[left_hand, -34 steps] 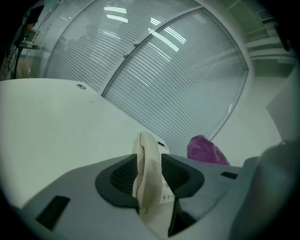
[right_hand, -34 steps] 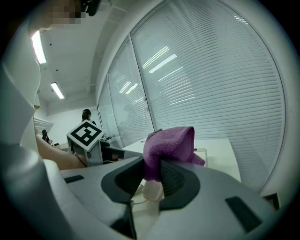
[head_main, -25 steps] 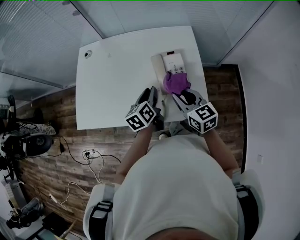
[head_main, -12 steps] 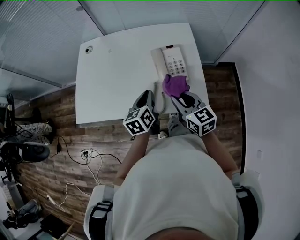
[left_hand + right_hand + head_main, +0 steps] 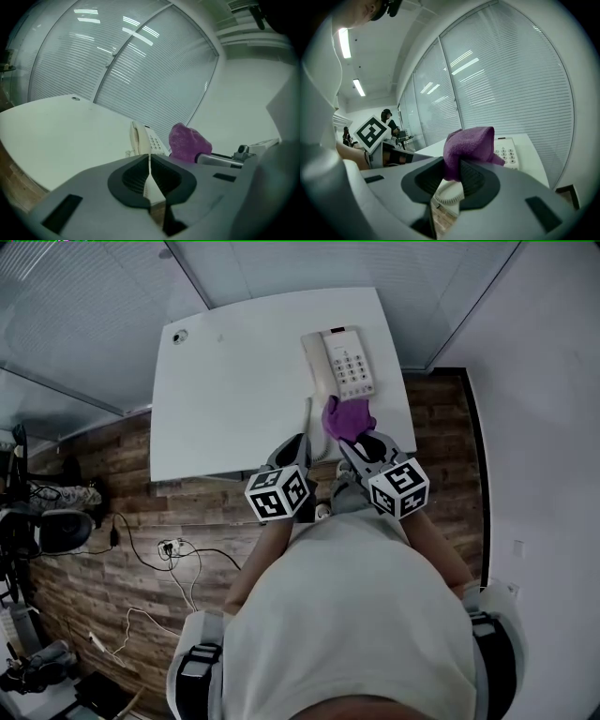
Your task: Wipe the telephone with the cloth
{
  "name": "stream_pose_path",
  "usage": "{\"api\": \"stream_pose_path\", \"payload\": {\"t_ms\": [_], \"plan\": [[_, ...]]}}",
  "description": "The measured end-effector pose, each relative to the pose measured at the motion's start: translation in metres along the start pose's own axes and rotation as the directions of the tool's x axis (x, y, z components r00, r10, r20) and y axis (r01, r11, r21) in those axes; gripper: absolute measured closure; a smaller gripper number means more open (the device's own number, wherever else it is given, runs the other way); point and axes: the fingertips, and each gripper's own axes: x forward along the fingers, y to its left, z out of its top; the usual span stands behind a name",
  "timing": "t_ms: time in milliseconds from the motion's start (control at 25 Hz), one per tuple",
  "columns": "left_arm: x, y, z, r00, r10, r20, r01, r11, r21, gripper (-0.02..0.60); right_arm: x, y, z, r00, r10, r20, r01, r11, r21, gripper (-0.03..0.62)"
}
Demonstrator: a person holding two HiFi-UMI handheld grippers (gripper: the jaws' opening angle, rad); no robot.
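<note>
Your right gripper (image 5: 451,172) clamps the purple cloth (image 5: 471,140) near the telephone (image 5: 343,362), while your left gripper (image 5: 149,171) has its jaws closed together on nothing

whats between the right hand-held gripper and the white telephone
The crumpled purple cloth, pinched in the right hand-held gripper, fills the gap before the white desk telephone; head view shows it.

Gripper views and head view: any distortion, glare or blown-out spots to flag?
Left gripper view: heavy fisheye, blinds bow into arcs, lamp reflections streak them, corners black. Right gripper view: same bend, cloth sharp, ceiling lamp blown out. Head view: table nearly washed white, straight lines curve at the edges.
</note>
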Motion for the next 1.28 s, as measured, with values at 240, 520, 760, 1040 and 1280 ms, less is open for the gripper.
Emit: {"api": "stream_pose_path", "payload": {"t_ms": [240,520,760,1040,1280], "plan": [[-0.0045,-0.0019,0.0012,1.000,-0.014,0.009,0.014,1.000,0.002,0.551,-0.0013,0.0050,-0.0046,1.000,-0.005,0.007,0.005,1.000,0.017,0.490],[-0.0073,0.0014,0.0042,1.000,-0.013,0.015,0.013,1.000,-0.004,0.551,0.0014,0.0030,-0.0017,1.000,-0.023,0.016,0.022,0.999,0.029,0.491],[-0.0067,-0.0012,0.0043,1.000,-0.021,0.015,0.021,1.000,-0.005,0.552,-0.0001,0.0041,0.0004,0.999,-0.024,0.025,0.023,0.999,0.025,0.491],[-0.0047,-0.0019,0.0033,1.000,-0.028,0.009,0.028,1.000,-0.004,0.551,-0.0003,0.0009,0.0001,0.999,-0.035,0.030,0.034,0.999,0.039,0.491],[-0.0045,-0.0029,0.0039,1.000,-0.024,0.009,0.024,1.000,-0.004,0.551,-0.0008,-0.0005,0.0013,0.999,-0.033,0.033,0.031,0.999,0.044,0.491]]}}
